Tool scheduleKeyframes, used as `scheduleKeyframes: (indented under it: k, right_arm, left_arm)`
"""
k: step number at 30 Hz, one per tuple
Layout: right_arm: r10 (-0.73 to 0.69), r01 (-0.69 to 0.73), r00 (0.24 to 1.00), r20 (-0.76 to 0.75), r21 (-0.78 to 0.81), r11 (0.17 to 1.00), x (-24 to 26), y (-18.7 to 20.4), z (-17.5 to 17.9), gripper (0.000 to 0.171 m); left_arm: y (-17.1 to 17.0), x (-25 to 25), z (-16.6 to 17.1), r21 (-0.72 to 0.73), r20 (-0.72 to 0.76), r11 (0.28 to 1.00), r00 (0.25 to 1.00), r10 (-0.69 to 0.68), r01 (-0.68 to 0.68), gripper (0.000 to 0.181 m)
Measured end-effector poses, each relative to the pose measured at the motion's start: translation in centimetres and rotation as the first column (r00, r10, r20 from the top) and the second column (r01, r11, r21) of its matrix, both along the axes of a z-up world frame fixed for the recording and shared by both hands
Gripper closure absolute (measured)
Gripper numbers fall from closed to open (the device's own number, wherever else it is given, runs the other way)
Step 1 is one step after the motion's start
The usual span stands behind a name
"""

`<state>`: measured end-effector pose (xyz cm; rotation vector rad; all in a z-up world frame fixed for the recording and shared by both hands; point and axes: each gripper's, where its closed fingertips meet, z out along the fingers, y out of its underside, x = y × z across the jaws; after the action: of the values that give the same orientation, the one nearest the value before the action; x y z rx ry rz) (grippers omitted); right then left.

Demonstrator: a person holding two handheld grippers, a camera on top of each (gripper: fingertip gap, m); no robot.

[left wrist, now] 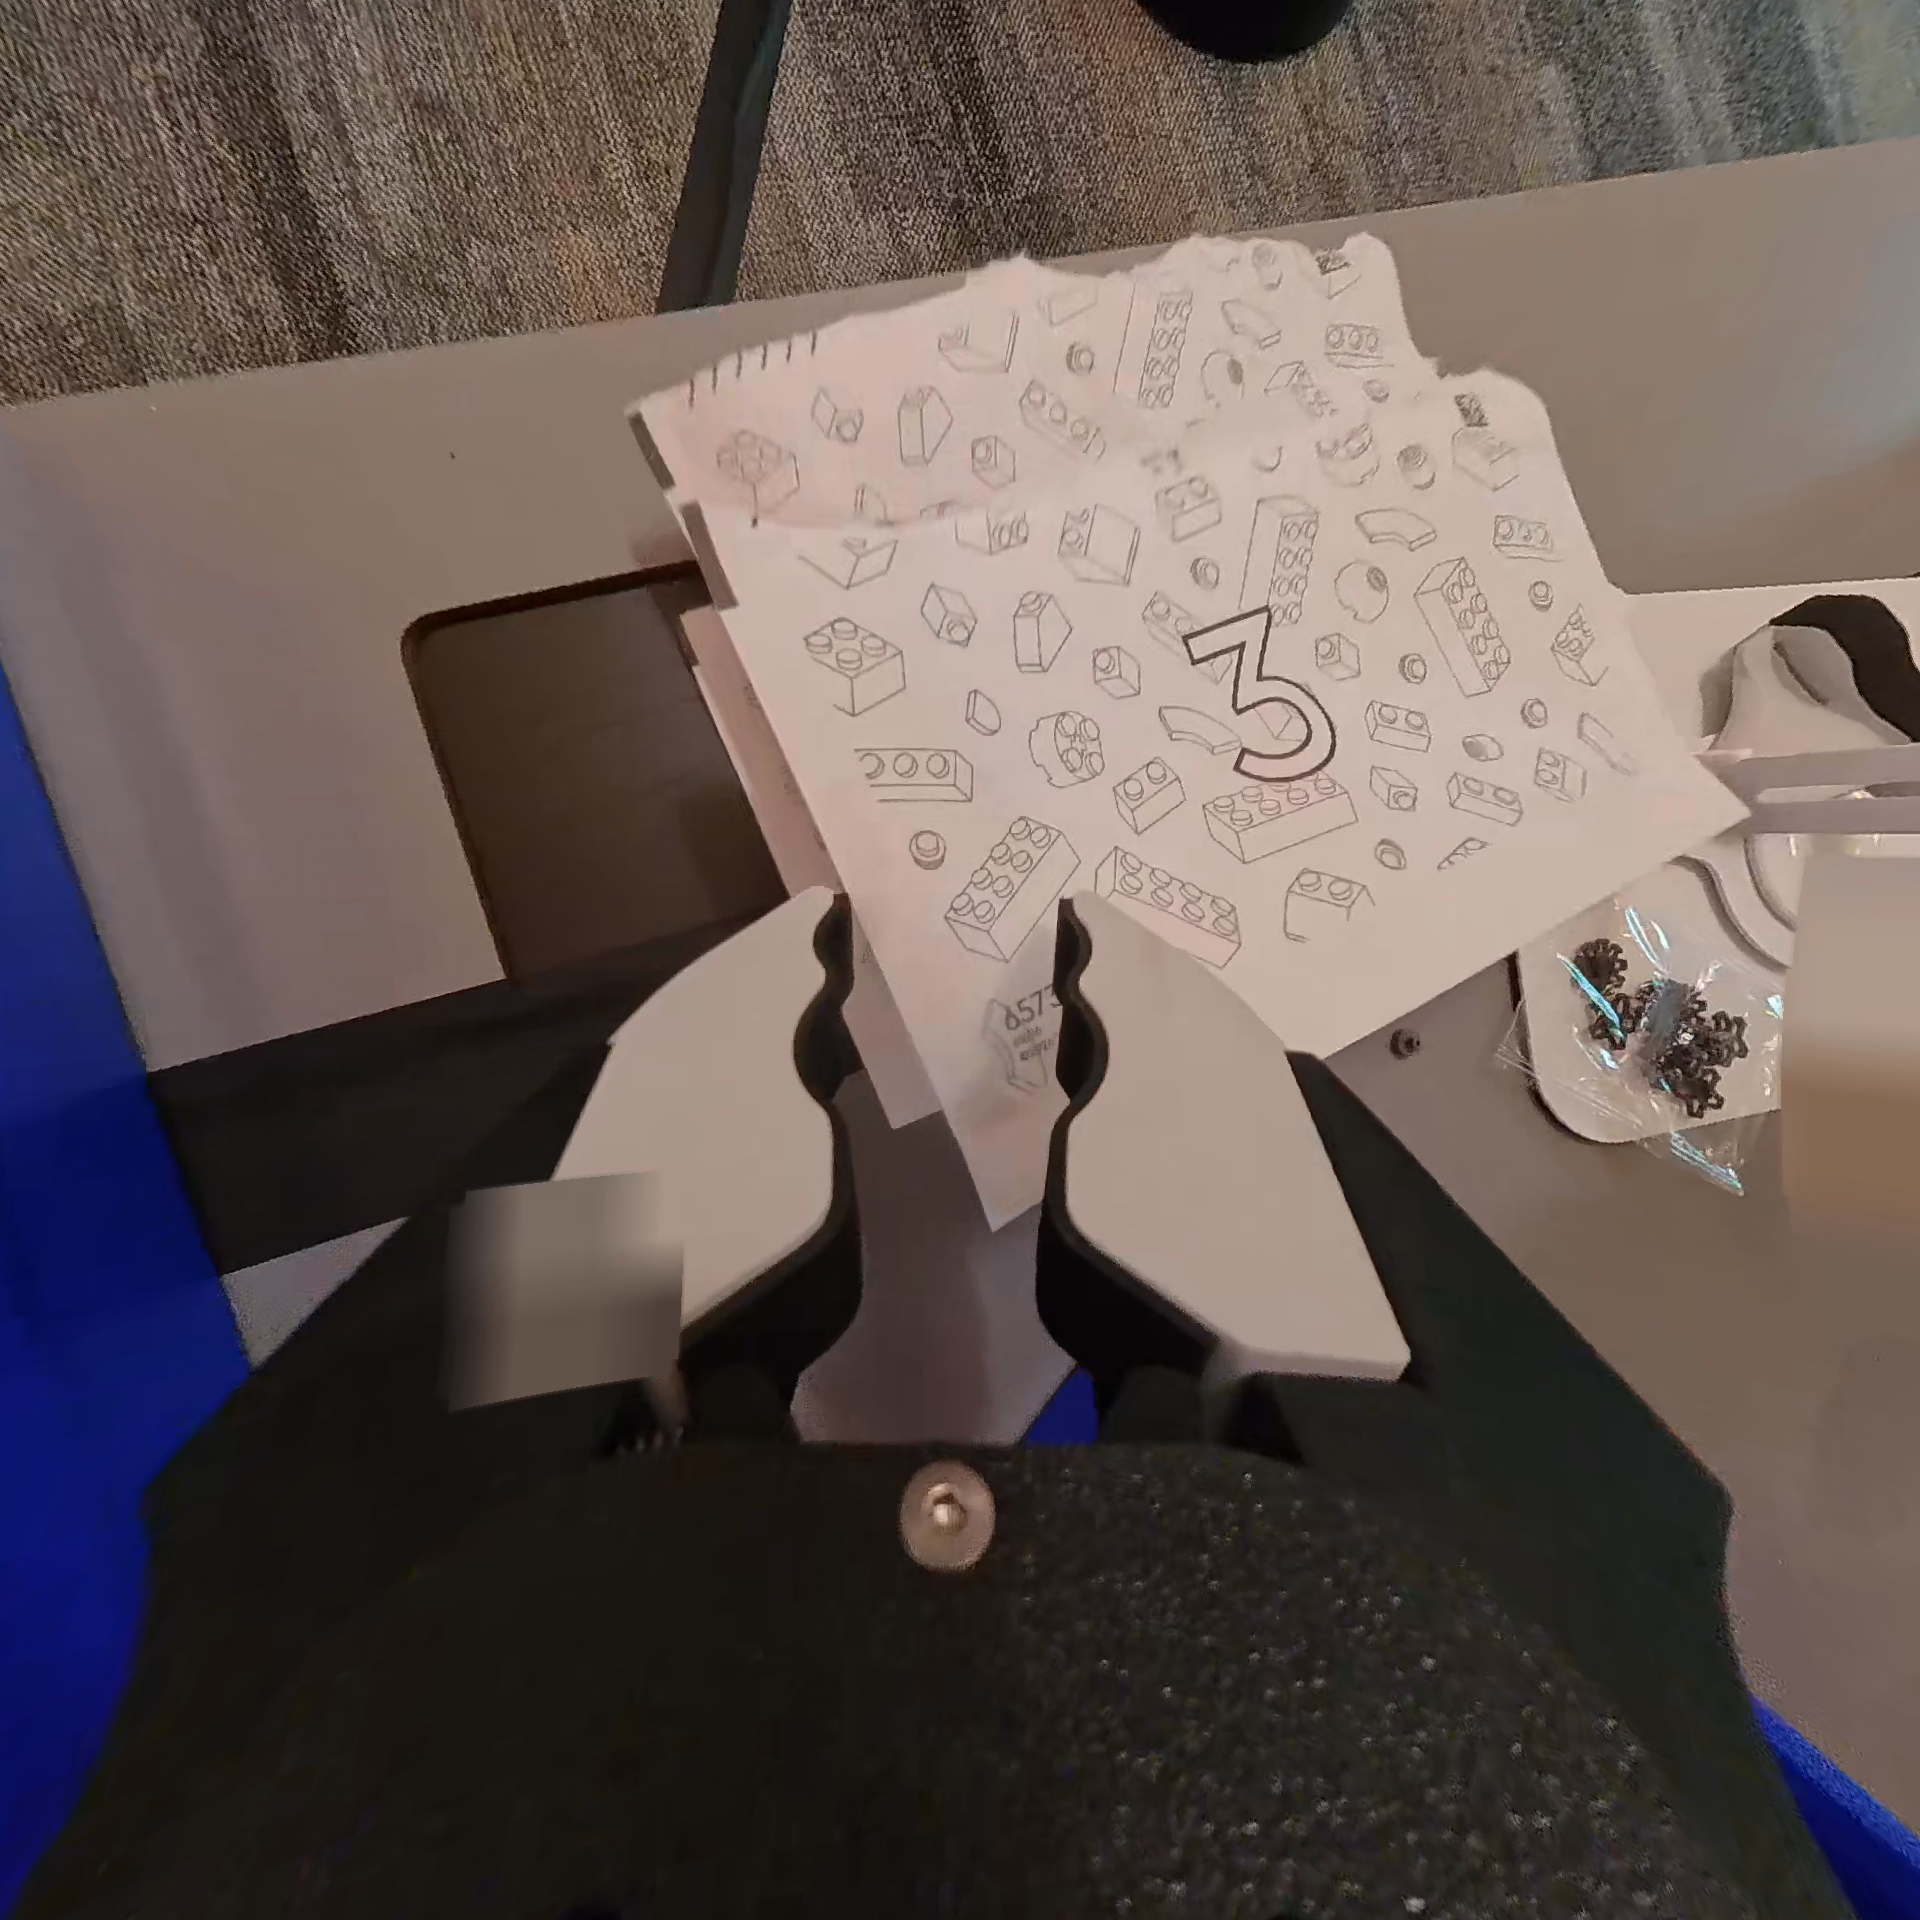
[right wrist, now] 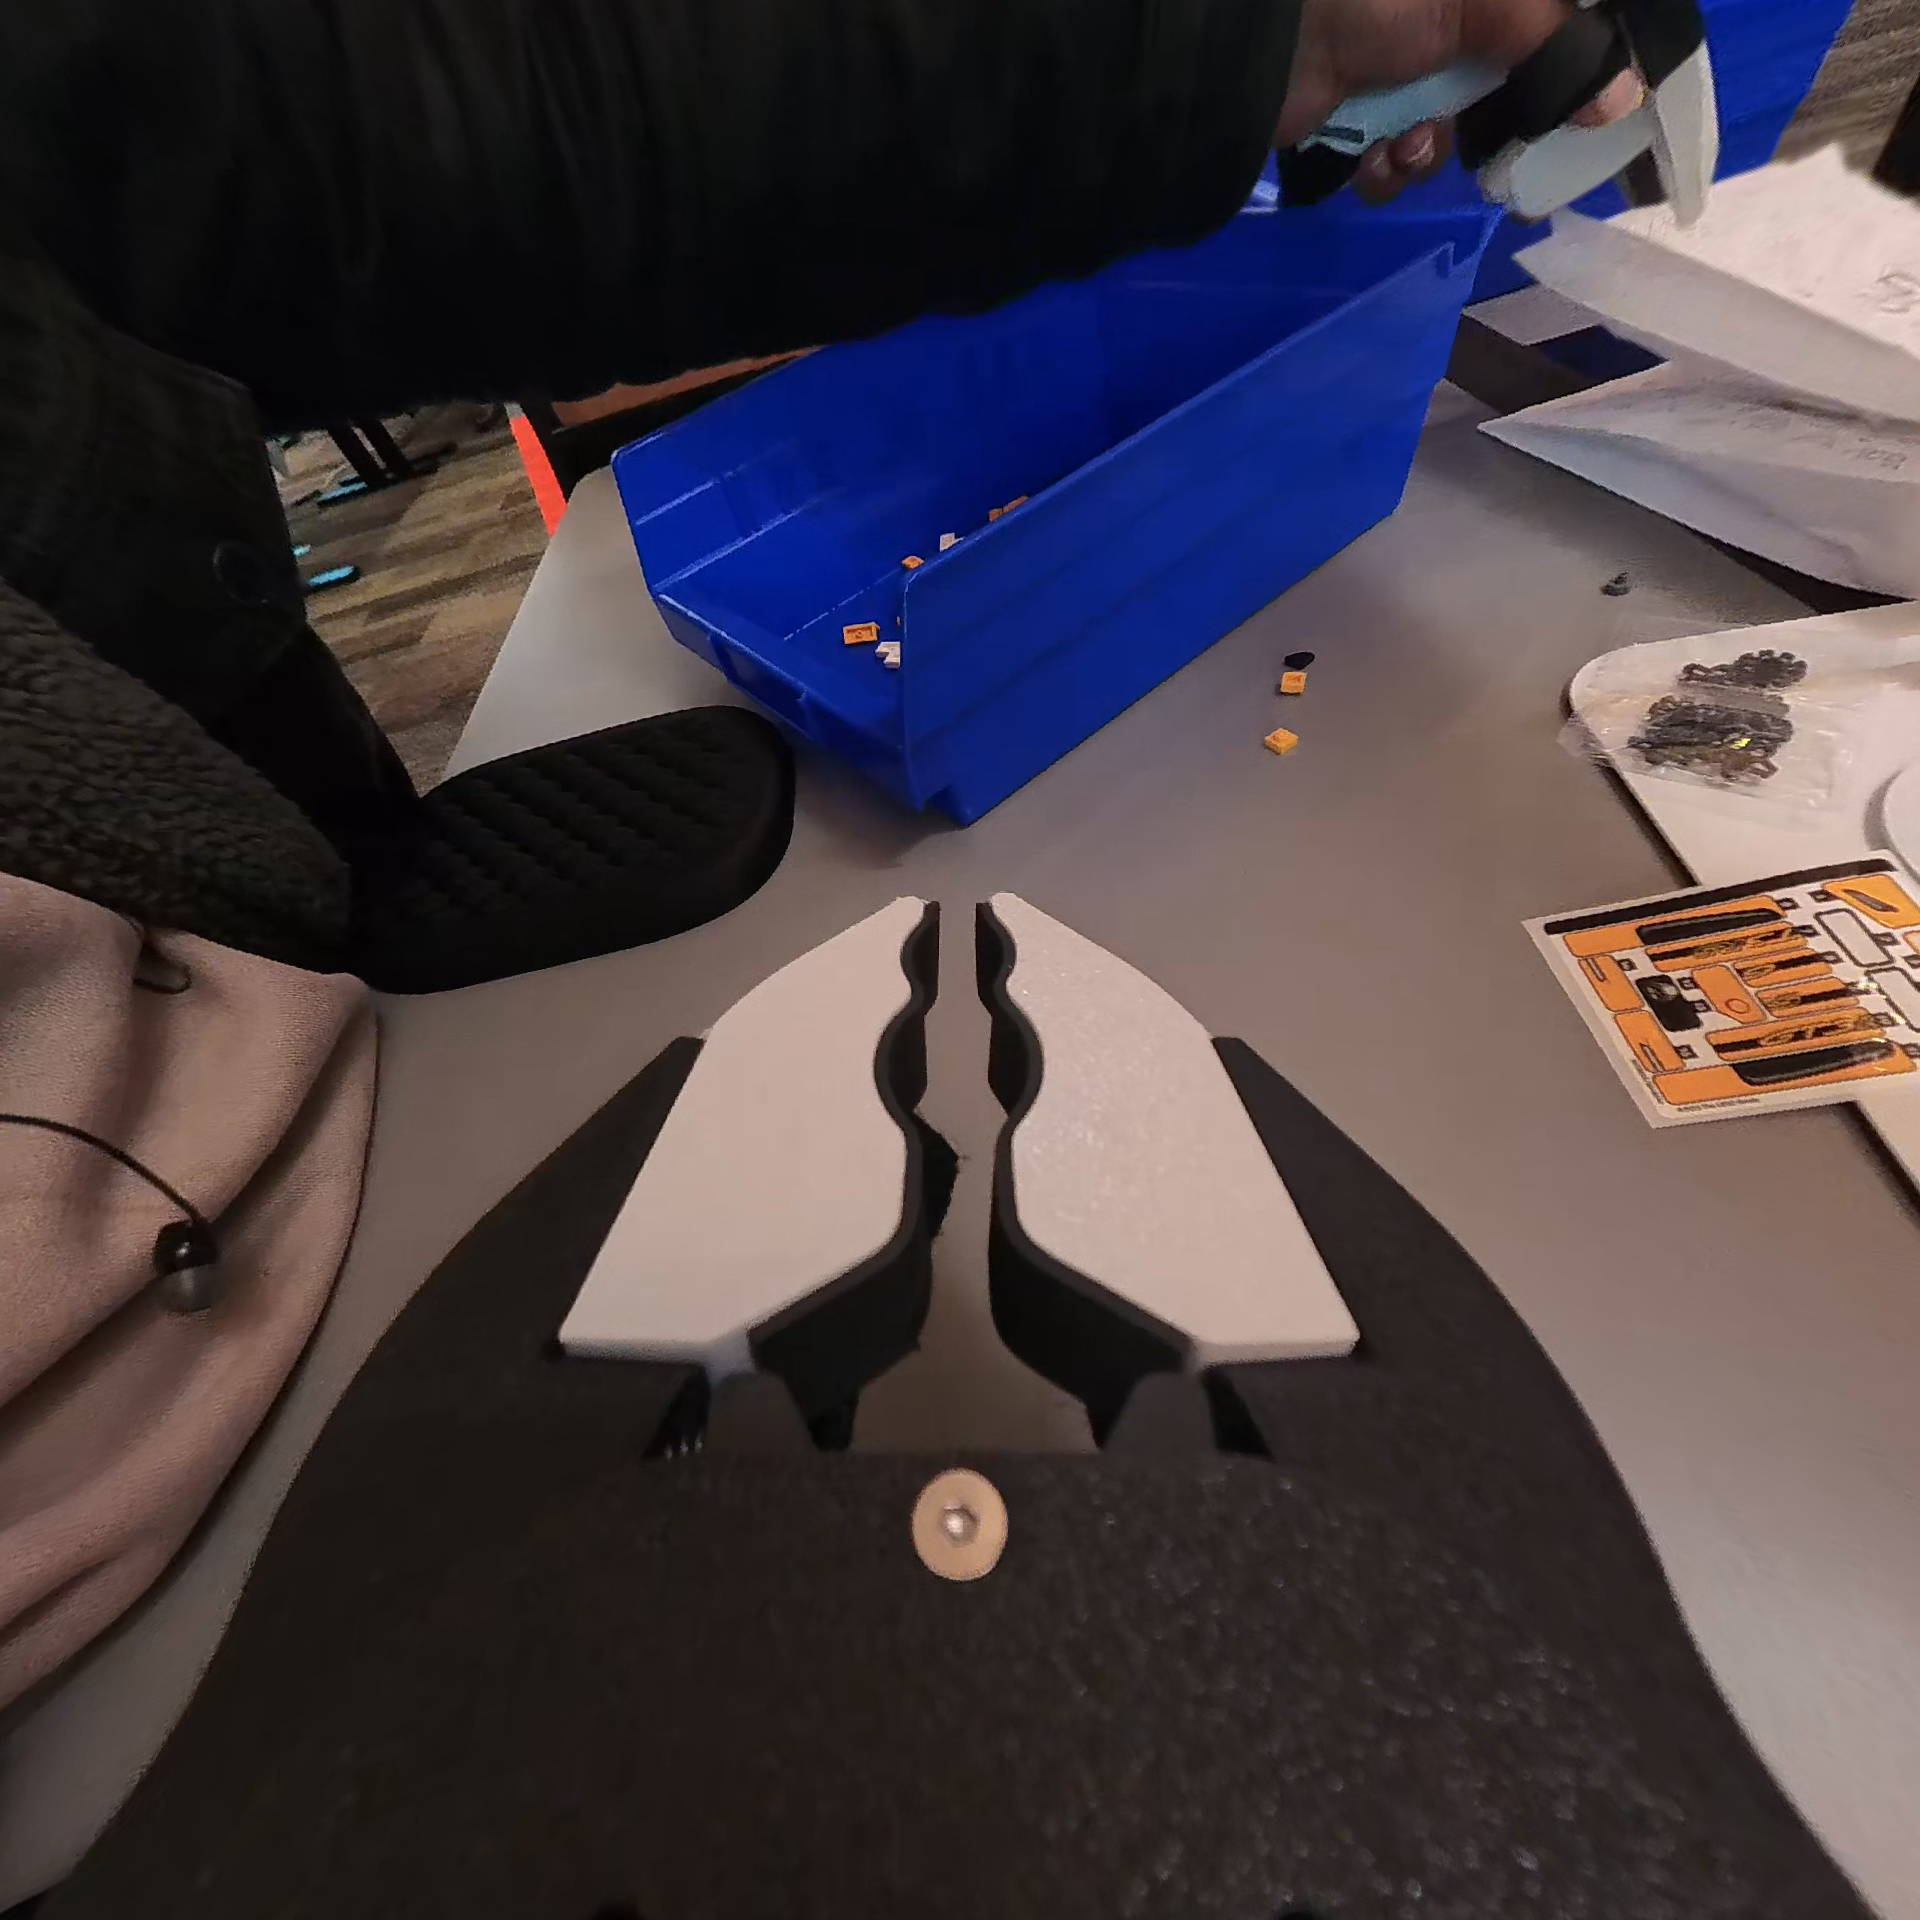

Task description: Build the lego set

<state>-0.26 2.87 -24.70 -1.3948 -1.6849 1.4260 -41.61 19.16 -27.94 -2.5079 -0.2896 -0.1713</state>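
Left gripper (left wrist: 954,914): fingers parted wide, hovering over torn paper parts bag (left wrist: 1195,665) on grey table (left wrist: 260,582); nothing held.
Right gripper (right wrist: 957,909): fingers narrow, empty.
Blue bin (right wrist: 1143,582): few orange pieces (right wrist: 860,633) inside.
Step, judged: unpacking parts. Next: pinching bag edge, tipping over bin.

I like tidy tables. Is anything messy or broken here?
Yes. Two orange pieces and a black piece lie loose on the table, outside the blue bin. The paper bags have ragged, torn top edges.
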Motion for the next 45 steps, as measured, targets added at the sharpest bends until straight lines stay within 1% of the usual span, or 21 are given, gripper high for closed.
scheduleKeyframes:
  k: [3, 6, 9, 11, 13, 15, 18, 21, 24, 25, 27, 29, 30, 32, 36, 38, 41, 43, 44, 45]
  right_arm:
    - [-0.004, 0.004, 1.000, 0.000, 0.003, 1.000, 0.0, 0.1, 0.0, 0.166]
    - [-0.007, 0.007, 1.000, -0.002, 0.004, 1.000, 0.1, 0.2, 0.0, 0.166]
    - [-0.002, 0.002, 1.000, 0.001, 0.003, 1.000, 0.1, 0.1, 0.0, 0.166]
    - [0.004, -0.004, 1.000, 0.003, 0.000, 1.000, 0.2, 0.0, 0.0, 0.165]
    - [0.003, -0.003, 1.000, -0.002, 0.012, 1.000, 0.3, -0.1, 0.1, 0.165]
    - [0.000, 0.001, 1.000, -0.015, 0.028, 1.000, 0.3, -0.2, 0.4, 0.165]
    - [-0.003, 0.004, 1.000, -0.024, 0.039, 0.999, 0.4, -0.4, 0.7, 0.165]
    - [0.001, 0.001, 1.000, -0.030, 0.047, 0.999, 0.4, -0.7, 0.9, 0.165]
    - [0.011, -0.009, 0.999, -0.033, 0.062, 0.998, 0.3, -1.3, 1.0, 0.165]
    - [0.015, -0.012, 0.999, -0.034, 0.069, 0.998, 0.3, -1.5, 1.0, 0.165]
    - [0.021, -0.019, 0.999, -0.033, 0.084, 0.996, 0.3, -1.9, 1.0, 0.165]
    - [0.027, -0.023, 0.999, -0.034, 0.094, 0.995, 0.3, -2.1, 1.1, 0.166]
    - [0.028, -0.025, 0.999, -0.035, 0.097, 0.995, 0.3, -2.2, 1.1, 0.166]
    - [0.030, -0.027, 0.999, -0.035, 0.097, 0.995, 0.4, -2.4, 1.1, 0.166]
    - [0.034, -0.030, 0.999, -0.034, 0.096, 0.995, 0.4, -2.5, 1.1, 0.166]
    - [0.036, -0.033, 0.999, -0.033, 0.098, 0.995, 0.5, -2.6, 1.1, 0.166]
    - [0.036, -0.033, 0.999, -0.034, 0.093, 0.995, 0.5, -2.5, 1.1, 0.166]
    - [0.035, -0.032, 0.999, -0.033, 0.086, 0.996, 0.5, -2.4, 1.0, 0.166]
    - [0.035, -0.032, 0.999, -0.032, 0.084, 0.996, 0.5, -2.4, 1.0, 0.166]
    - [0.035, -0.032, 0.999, -0.032, 0.083, 0.996, 0.5, -2.4, 1.0, 0.166]
  left_arm:
    - [0.2, 0.0, 0.1, 0.006, -0.008, 1.000, 1.000, 0.004, -0.004, 0.145]
    - [0.4, -0.3, 1.5, 0.053, -0.058, 0.999, 0.998, 0.002, 0.002, 0.145]
    - [0.1, -1.0, 4.2, 0.150, -0.189, 0.989, 0.982, 0.016, 0.013, 0.146]
    - [-0.4, -1.0, 6.6, 0.233, -0.271, 0.972, 0.962, 0.032, 0.034, 0.149]
    - [-1.4, 0.4, 8.9, 0.287, -0.311, 0.954, 0.950, 0.010, 0.084, 0.151]
    - [-3.1, 2.8, 10.4, 0.306, -0.330, 0.939, 0.943, -0.053, 0.159, 0.152]
    - [-6.9, 7.1, 11.1, 0.276, -0.339, 0.918, 0.923, -0.185, 0.285, 0.153]
    - [-11.7, 10.7, 9.3, 0.143, -0.320, 0.906, 0.884, -0.339, 0.399, 0.154]
    - [-16.5, 12.6, 5.6, -0.070, -0.306, 0.866, 0.815, -0.491, 0.495, 0.157]
    - [-17.9, 12.7, 4.2, -0.151, -0.301, 0.843, 0.789, -0.536, 0.516, 0.156]
    - [-20.5, 13.0, 1.2, -0.297, -0.257, 0.773, 0.733, -0.630, 0.560, 0.158]
    - [-22.1, 13.0, -1.1, -0.394, -0.210, 0.719, 0.706, -0.677, 0.572, 0.158]
    - [-22.6, 13.2, -2.0, -0.414, -0.163, 0.704, 0.714, -0.681, 0.577, 0.158]
    - [-22.9, 13.4, -3.3, -0.442, -0.079, 0.692, 0.743, -0.664, 0.571, 0.151]
    - [-21.9, 12.0, -5.2, -0.495, -0.038, 0.685, 0.775, -0.631, 0.534, 0.140]
    - [-21.9, 12.2, -5.7, -0.506, 0.037, 0.677, 0.798, -0.602, 0.534, 0.133]
    - [-21.7, 12.1, -5.8, -0.519, 0.066, 0.669, 0.805, -0.589, 0.532, 0.136]
    - [-21.8, 12.0, -5.8, -0.529, 0.071, 0.662, 0.805, -0.588, 0.530, 0.144]
    - [-21.8, 12.0, -5.8, -0.532, 0.068, 0.665, 0.810, -0.583, 0.523, 0.145]
    - [-21.6, 11.8, -5.8, -0.530, 0.052, 0.674, 0.813, -0.580, 0.515, 0.167]
